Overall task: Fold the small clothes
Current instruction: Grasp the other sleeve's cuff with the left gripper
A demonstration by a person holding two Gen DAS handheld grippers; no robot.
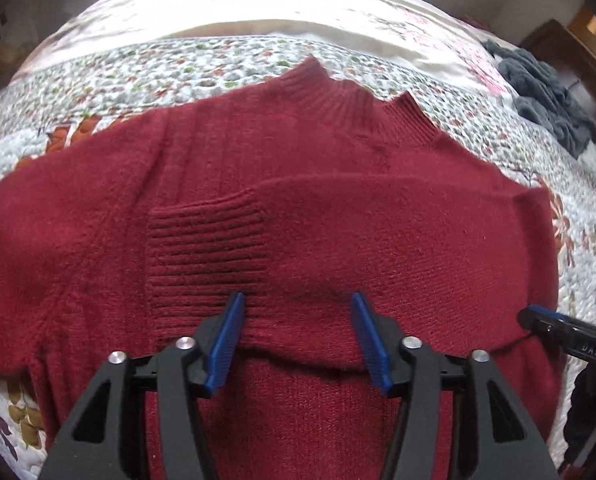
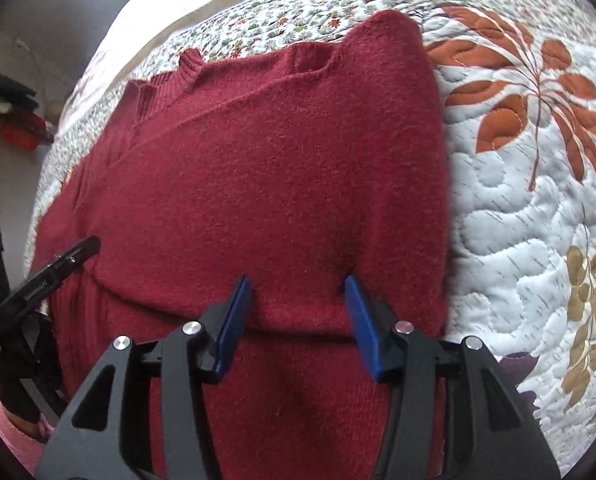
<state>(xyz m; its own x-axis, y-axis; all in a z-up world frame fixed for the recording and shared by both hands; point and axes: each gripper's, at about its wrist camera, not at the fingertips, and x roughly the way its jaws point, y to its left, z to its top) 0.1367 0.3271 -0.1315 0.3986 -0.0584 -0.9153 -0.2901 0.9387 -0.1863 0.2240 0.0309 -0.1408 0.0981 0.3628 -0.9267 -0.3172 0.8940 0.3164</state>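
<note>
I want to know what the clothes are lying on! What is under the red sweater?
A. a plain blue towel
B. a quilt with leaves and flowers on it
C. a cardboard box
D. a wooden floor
B: the red sweater lies spread on a white quilt stitched with orange and tan leaves and small flowers, which shows all around its edges in both wrist views.
</note>
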